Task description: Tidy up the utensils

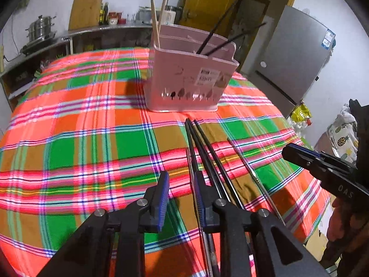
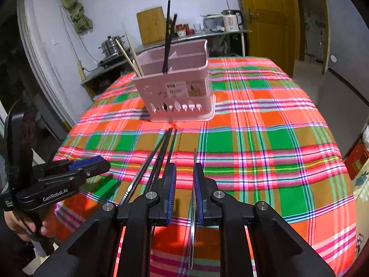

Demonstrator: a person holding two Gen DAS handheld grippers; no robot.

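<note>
black chopsticks lie on the plaid surface near the pink holder; left tool and right tool both gape apart.

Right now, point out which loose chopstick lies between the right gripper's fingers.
The lone silver metal chopstick, running between the open right gripper fingers; the black chopsticks lie bundled further left.

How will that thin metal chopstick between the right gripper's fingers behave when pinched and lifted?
The metal chopstick looks stiff and shiny, so probably slippery against the pads. It lies flat on soft plaid cloth, so the right gripper, jaws open, may snag fabric. Being long and thin, it will likely pivot if gripped off-centre.
</note>
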